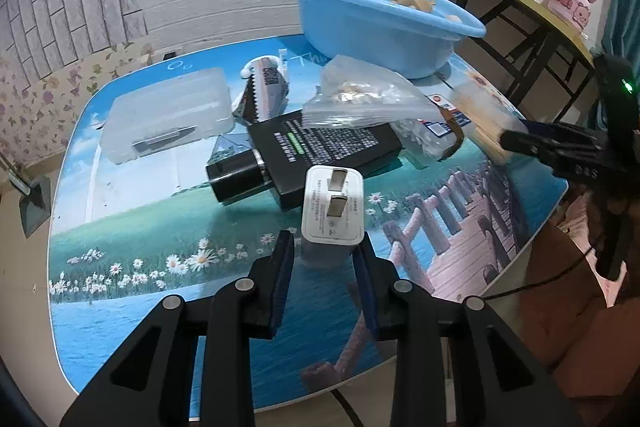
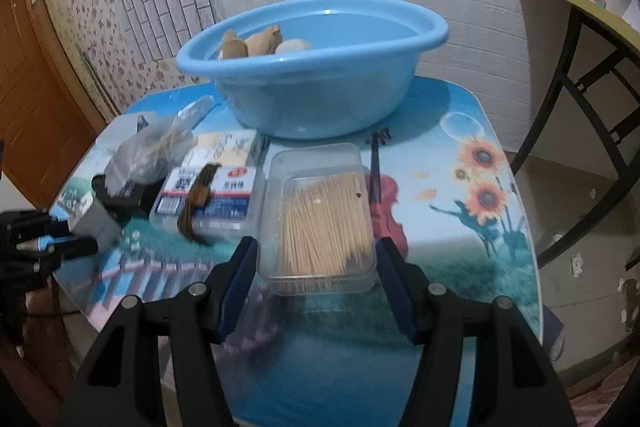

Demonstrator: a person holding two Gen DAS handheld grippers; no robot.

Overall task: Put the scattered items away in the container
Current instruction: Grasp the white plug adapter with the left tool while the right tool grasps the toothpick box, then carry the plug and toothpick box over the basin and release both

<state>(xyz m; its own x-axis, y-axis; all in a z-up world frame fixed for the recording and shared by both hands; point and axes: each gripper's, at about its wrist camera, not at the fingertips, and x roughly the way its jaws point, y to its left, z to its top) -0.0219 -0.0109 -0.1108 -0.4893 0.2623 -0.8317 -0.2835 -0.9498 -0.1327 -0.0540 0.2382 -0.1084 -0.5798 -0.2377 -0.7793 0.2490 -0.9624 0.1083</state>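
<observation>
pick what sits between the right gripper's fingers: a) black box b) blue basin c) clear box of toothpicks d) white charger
c: in the right wrist view the clear box of toothpicks sits between the two fingers of the right gripper, while the white charger is at the left gripper and the blue basin stands farther back on the table.

Left gripper clamped on something white; right gripper closed around a clear case, raised.
</observation>
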